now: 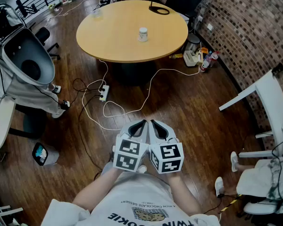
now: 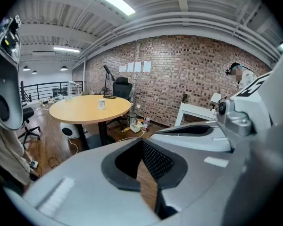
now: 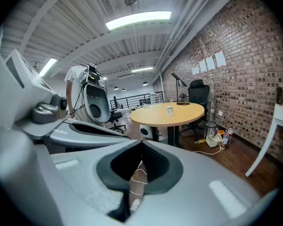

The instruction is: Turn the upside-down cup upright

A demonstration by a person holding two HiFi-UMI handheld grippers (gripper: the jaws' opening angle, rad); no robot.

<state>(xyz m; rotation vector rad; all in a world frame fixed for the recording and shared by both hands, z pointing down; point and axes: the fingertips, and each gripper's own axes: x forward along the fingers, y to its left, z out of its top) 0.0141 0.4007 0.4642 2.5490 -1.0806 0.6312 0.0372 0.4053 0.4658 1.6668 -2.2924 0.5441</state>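
Note:
A small white cup (image 1: 143, 34) stands near the middle of the round wooden table (image 1: 108, 36), far ahead of me across the floor. It is too small to tell which way up it is. The cup (image 2: 101, 104) shows in the left gripper view, and the cup (image 3: 170, 110) shows again in the right gripper view. My left gripper (image 1: 141, 123) and right gripper (image 1: 154, 123) are held side by side close to my chest, pointing towards the table. The left gripper (image 2: 142, 141) and right gripper (image 3: 141, 144) both have their jaw tips together with nothing between them.
A white power strip (image 1: 103, 93) and looping cables (image 1: 132, 109) lie on the wooden floor between me and the table. A grey shell chair (image 1: 28, 60) stands at left, a white desk (image 1: 266, 95) at right. Bottles (image 1: 207, 59) sit by the brick wall.

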